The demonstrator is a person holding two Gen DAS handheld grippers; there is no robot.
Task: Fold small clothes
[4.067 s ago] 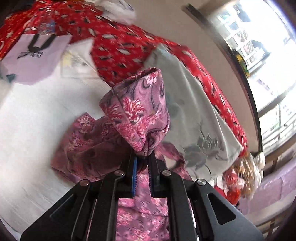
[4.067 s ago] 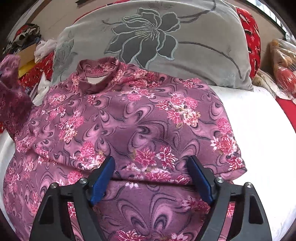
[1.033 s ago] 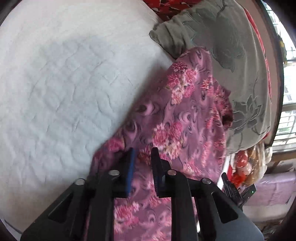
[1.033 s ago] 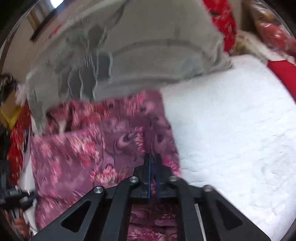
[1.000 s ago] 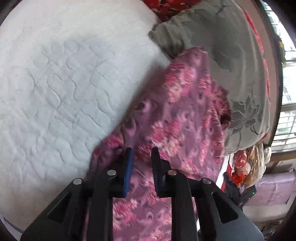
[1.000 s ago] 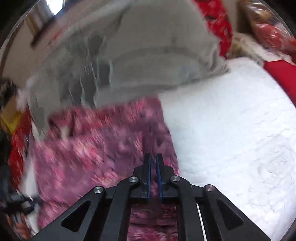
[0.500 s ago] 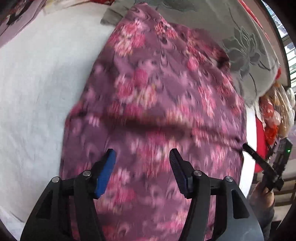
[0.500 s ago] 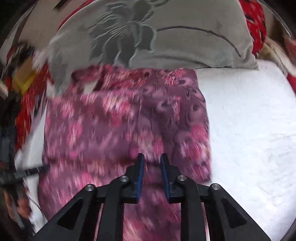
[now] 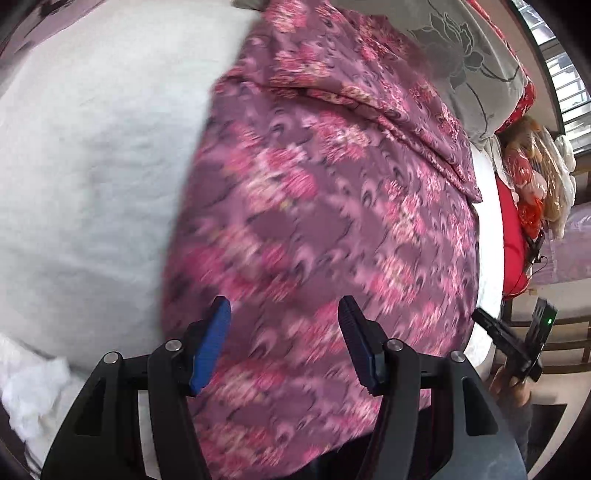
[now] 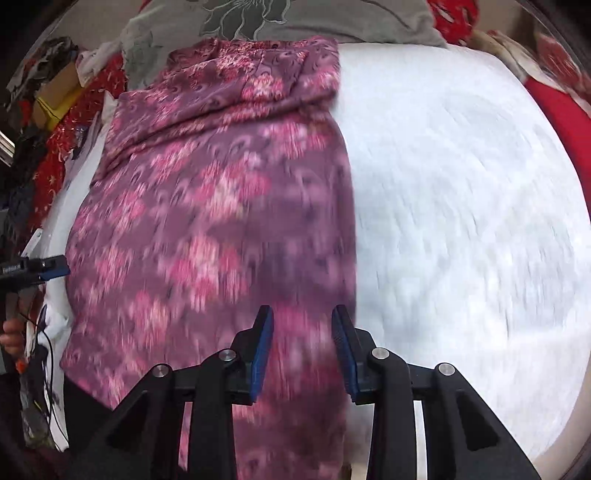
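The garment (image 9: 332, 229) lies flat along the white bed (image 10: 461, 192), its sides apparently already folded in to form a long strip, likely ready for a crosswise fold. The left gripper (image 9: 284, 339) and right gripper (image 10: 302, 350) hang over its near end, jaws released and empty. A grey pillow (image 10: 280, 18) touches the far end; clutter lines the bed's edges.
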